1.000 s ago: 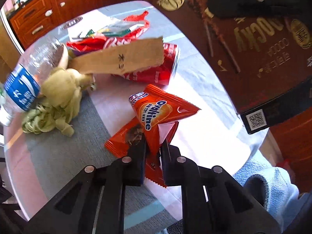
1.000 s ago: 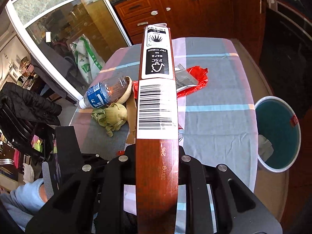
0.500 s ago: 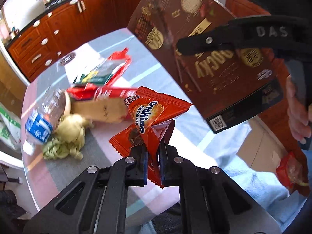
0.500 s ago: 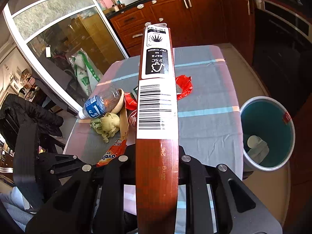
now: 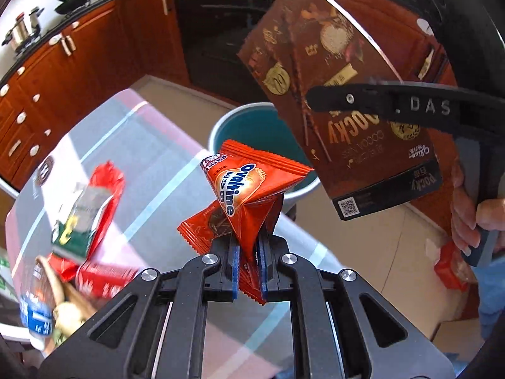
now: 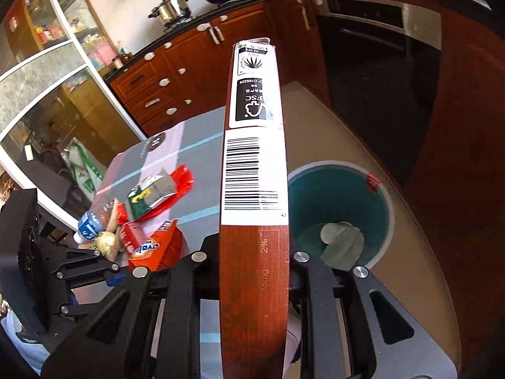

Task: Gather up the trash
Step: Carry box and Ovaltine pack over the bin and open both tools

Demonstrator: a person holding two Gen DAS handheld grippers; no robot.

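My left gripper (image 5: 247,252) is shut on two orange Ovaltine wrappers (image 5: 249,186), held in the air over the table's right edge. Behind them stands the round bin with a teal liner (image 5: 252,126). My right gripper (image 6: 252,254) is shut on a flat brown Pocky box (image 6: 254,164), edge-on to its camera; the box's printed face (image 5: 344,101) fills the upper right of the left wrist view. In the right wrist view the bin (image 6: 339,202) sits on the floor right of the box with crumpled pale trash (image 6: 342,243) inside. The left gripper (image 6: 109,273) with its wrappers (image 6: 157,249) shows at lower left.
On the striped tablecloth (image 6: 195,158) lie a red snack bag (image 6: 157,189), a red can (image 6: 132,237), a water bottle (image 6: 91,221) and a yellowish rag (image 6: 107,241). Wooden cabinets (image 6: 189,72) and a dark oven (image 6: 372,50) stand behind. A hand (image 5: 470,221) grips the right handle.
Both grippers have swung from over the table toward the bin, carrying the wrappers and the box. The bin has come closer into both views; the table trash has slid to the left.
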